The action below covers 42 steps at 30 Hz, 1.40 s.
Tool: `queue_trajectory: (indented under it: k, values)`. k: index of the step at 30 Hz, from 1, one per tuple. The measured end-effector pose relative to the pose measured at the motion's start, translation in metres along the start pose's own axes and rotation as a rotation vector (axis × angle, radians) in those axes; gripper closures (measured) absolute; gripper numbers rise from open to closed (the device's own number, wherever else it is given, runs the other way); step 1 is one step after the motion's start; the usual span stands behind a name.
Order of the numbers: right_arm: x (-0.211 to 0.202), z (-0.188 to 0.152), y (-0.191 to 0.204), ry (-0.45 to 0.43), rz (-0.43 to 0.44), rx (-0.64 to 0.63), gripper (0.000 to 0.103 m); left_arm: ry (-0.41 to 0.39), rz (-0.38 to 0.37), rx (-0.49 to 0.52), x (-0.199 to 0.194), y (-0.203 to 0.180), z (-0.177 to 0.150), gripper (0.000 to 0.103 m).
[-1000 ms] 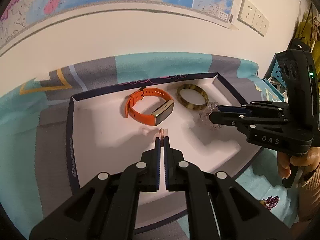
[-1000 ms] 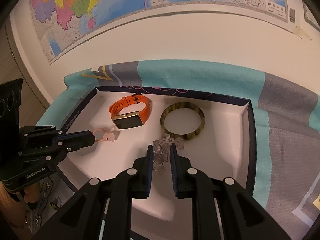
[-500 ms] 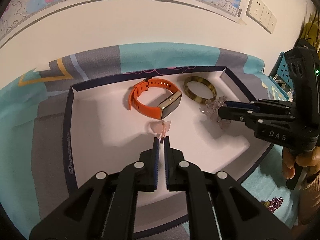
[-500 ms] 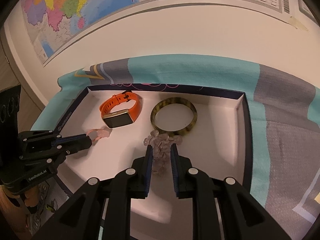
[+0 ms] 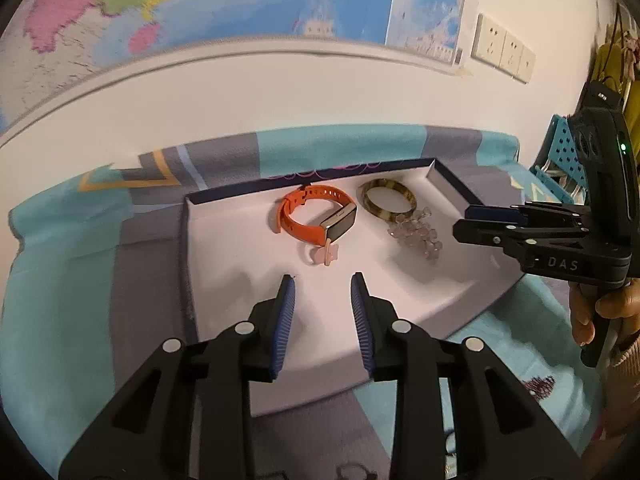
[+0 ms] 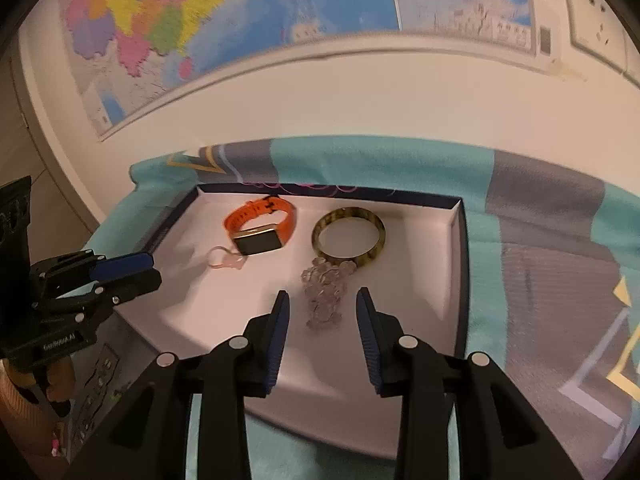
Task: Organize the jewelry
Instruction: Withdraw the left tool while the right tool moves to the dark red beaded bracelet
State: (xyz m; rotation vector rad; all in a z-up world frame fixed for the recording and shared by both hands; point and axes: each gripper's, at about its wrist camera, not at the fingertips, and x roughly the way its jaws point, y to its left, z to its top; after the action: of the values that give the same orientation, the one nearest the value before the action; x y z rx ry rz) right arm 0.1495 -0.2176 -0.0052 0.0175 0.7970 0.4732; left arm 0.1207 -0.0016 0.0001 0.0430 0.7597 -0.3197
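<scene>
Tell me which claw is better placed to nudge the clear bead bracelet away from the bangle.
Right. The clear bead bracelet lies directly ahead of the right claw, whose jaws are opening around it. The left claw faces the pink ring instead, farther from the bangle.

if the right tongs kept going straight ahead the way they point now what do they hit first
Most likely the clear bead bracelet, lying in the tray just ahead of the opening right tongs; nothing is held between them. Depth is unclear.

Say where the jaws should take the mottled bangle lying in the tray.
Probably from above, the jaws straddling the band of the mottled bangle on its right side. It lies flat with an open centre, so one jaw can drop inside. The clear bead bracelet crowds its near edge, and the orange watch lies left.
</scene>
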Motion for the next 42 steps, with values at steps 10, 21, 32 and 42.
queue_trajectory:
  k: [10,21,32,42]
  values:
    - [-0.042,-0.048,0.015,0.011,0.033,-0.082,0.065,-0.052,-0.007,0.009,-0.048,-0.008,-0.029,0.064]
    - [-0.061,-0.099,0.034,0.072,0.041,-0.163,0.065,-0.023,0.012,-0.002,-0.069,-0.013,-0.073,0.064]
    - [-0.062,-0.126,0.040,0.095,0.028,-0.165,0.065,0.001,0.024,-0.011,-0.082,-0.010,-0.100,0.063]
    - [-0.056,-0.131,0.050,0.115,0.039,-0.186,0.072,0.018,0.018,-0.020,-0.080,-0.012,-0.107,0.062]
